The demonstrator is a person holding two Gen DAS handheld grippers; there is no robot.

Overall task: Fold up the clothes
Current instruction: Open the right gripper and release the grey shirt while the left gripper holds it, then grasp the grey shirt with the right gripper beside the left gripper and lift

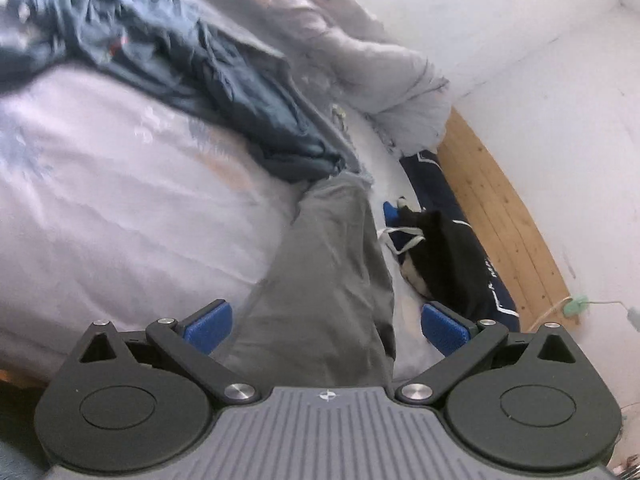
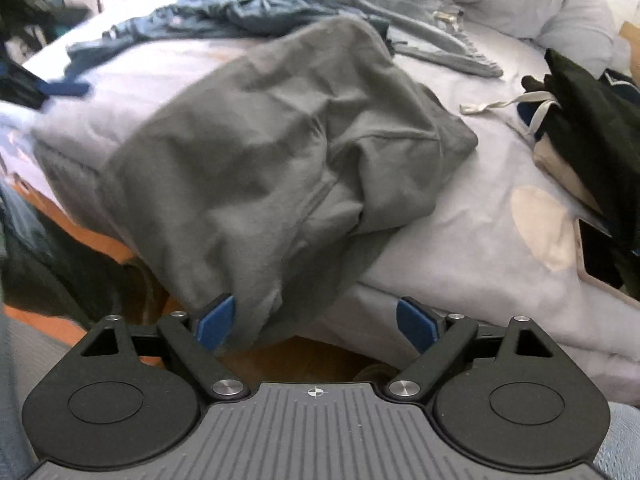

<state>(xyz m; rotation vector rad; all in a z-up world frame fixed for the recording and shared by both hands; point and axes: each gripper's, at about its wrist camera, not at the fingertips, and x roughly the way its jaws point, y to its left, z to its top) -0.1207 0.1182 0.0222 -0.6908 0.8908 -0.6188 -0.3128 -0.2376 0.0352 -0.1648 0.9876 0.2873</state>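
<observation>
On the bed (image 2: 472, 240), over a pale lilac cover with faint printed patches: one grey garment (image 2: 280, 152), crumpled and creased, its lower part hanging over the near edge of the mattress. Right gripper (image 2: 316, 322), blue-padded fingers (image 2: 216, 322) spread wide apart and holding nothing; the left pad sits just beside, perhaps touching, the hanging hem of the grey garment, the right pad apart from it, in front of the cover's edge. Left gripper (image 1: 326, 328), fingers (image 1: 208, 328) likewise spread wide, empty; a long strip of the grey garment (image 1: 328, 280) runs between the two pads without being pinched, and whether it brushes either pad cannot be told. Behind the grey garment, farther up the bed: a heap of dark blue-grey clothes (image 1: 172, 60), rumpled and partly blurred, its near end meeting the far tip of the grey strip. Further items: a light grey-blue garment (image 2: 440, 48) lying stretched toward the pillows; a black garment (image 2: 588, 112) with white drawstrings (image 2: 500, 106) at the right side of the bed, resting on a dark navy item (image 1: 452, 216); a rolled pale duvet or pillow (image 2: 560, 4) at the head end. Beside the bed in the left wrist view: a wooden frame edge (image 1: 508, 232) against a white wall (image 1: 540, 40), with a small green object on a cord (image 1: 576, 306) at the foot of that wall. Orange-brown floor (image 2: 72, 332) shows under the hanging cloth.
</observation>
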